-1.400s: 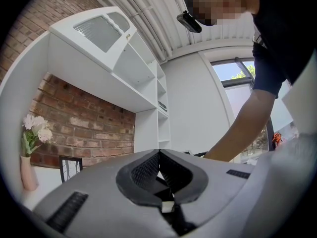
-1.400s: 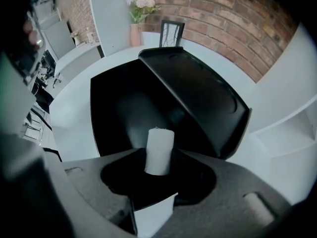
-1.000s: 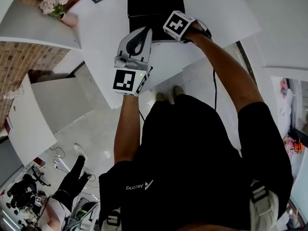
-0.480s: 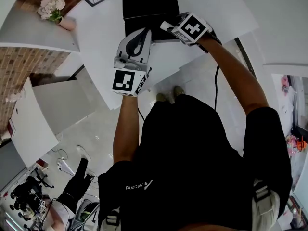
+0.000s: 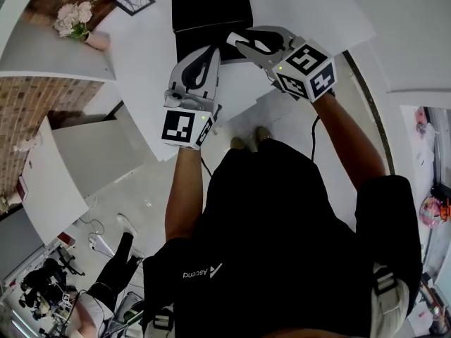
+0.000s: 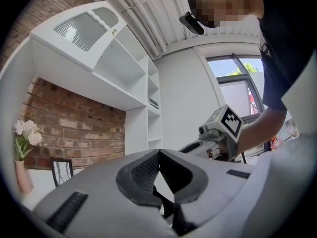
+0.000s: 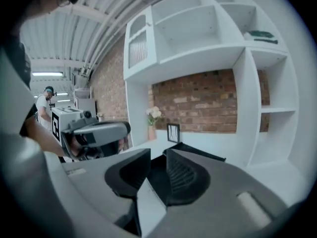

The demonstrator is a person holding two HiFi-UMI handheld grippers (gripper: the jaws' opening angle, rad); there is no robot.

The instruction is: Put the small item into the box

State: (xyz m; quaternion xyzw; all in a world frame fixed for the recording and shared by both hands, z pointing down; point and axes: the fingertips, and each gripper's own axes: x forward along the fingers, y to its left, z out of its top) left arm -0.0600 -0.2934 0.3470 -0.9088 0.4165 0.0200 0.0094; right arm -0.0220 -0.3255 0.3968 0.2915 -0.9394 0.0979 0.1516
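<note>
Since a second ago the right gripper [image 5: 237, 41] has drawn back from above the black box [image 5: 211, 9] towards the person, and its marker cube [image 5: 307, 70] has swung out to the right and lower. It now lies nearly level, with its tips over the box's near edge. Its jaws are closing. The gap between them shows only the dark box beyond, and the pads press on nothing. The left gripper [image 5: 209, 51] has barely shifted. It sits just left of the right one, with its jaw tips touching each other and nothing caught between them. The box stands open on the white table [image 5: 141, 62], just beyond both grippers. No view shows the small item, so I cannot tell where it lies. Farther back on the table stand a small picture frame [image 5: 132, 0] and a pink vase of pale flowers [image 5: 76, 18], against a brick wall [image 7: 198, 100] framed by white shelving [image 7: 218, 43].
</note>
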